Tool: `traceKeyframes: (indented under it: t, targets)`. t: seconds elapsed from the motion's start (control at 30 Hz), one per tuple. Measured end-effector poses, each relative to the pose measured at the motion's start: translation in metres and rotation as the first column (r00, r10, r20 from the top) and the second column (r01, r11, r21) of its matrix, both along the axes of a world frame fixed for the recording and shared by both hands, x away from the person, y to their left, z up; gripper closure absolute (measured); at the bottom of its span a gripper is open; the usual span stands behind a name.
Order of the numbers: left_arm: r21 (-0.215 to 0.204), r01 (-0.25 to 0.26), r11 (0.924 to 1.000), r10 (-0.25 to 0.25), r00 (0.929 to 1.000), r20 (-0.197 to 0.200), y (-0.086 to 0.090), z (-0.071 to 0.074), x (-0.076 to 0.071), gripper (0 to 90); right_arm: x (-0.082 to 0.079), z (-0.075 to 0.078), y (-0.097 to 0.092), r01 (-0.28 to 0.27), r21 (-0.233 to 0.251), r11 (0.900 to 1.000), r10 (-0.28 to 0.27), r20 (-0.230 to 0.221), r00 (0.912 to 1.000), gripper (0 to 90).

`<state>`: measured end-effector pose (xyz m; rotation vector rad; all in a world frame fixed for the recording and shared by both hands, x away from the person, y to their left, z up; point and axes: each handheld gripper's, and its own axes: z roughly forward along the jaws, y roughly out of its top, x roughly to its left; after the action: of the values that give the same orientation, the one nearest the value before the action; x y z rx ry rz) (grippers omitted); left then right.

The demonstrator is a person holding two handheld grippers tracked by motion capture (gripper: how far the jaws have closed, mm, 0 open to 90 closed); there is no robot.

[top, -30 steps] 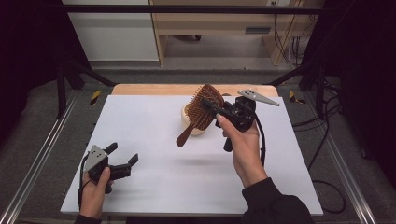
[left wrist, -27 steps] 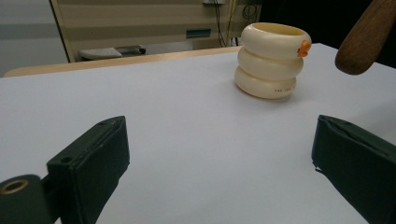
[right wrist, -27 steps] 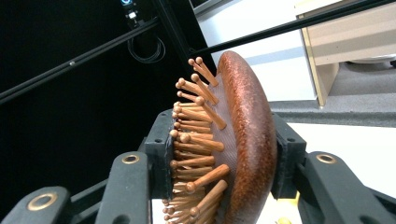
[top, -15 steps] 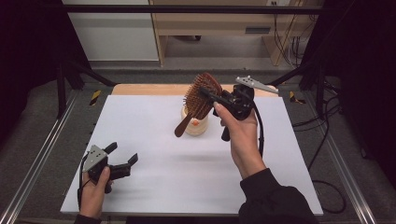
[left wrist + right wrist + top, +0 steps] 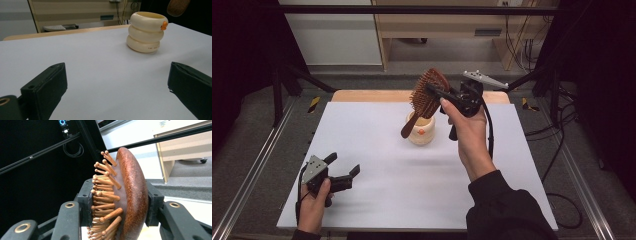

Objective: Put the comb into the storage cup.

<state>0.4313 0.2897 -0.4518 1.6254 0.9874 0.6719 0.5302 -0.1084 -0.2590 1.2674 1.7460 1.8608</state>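
Note:
A brown wooden hairbrush (image 5: 424, 100) hangs in the air above the far middle of the table, head up and handle slanting down to the left. My right gripper (image 5: 434, 95) is shut on its head, one pad on the bristles and one on the rounded back (image 5: 132, 190). Just below the handle tip stands a cream ringed cup (image 5: 422, 134) with an orange mark (image 5: 164, 25). My left gripper (image 5: 344, 164) rests open near the front left corner with nothing between its jaws, facing the cup (image 5: 146, 32).
A white sheet (image 5: 362, 130) covers the table, with a strip of wooden board (image 5: 372, 95) along its far edge. Metal rails (image 5: 252, 175) run down both sides. A black cable (image 5: 488, 130) trails from the right gripper over the hand.
The right hand has lifted the brush higher and a little farther back, so the handle now hangs over the cup. The left gripper has stayed put.

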Motion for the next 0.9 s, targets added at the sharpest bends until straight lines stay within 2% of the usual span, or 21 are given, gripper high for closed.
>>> traceKeyframes:
  t: [0.33,0.47,0.73,0.9]
  targets:
    - [-0.001,0.003,1.0,-0.003,1.0,-0.003,-0.001,-0.001,0.001,2.4,0.024,-0.001,-0.005,0.042,0.004,0.9991,-0.042,0.001,0.9991,52.6]
    - [0.005,0.002,1.0,-0.002,1.0,-0.003,-0.001,-0.001,0.001,2.4,0.034,-0.001,-0.006,0.054,0.024,0.9982,-0.055,0.0,0.9985,52.6]
    - [-0.01,0.004,0.9999,-0.004,1.0,-0.003,0.0,-0.001,0.002,2.4,0.056,-0.001,-0.008,0.095,0.033,0.9949,-0.095,-0.004,0.9955,52.6]
    - [-0.013,0.003,0.9999,-0.003,1.0,-0.004,0.001,-0.001,0.003,2.4,0.062,-0.002,-0.008,0.133,0.033,0.9906,-0.133,0.019,0.9909,52.6]
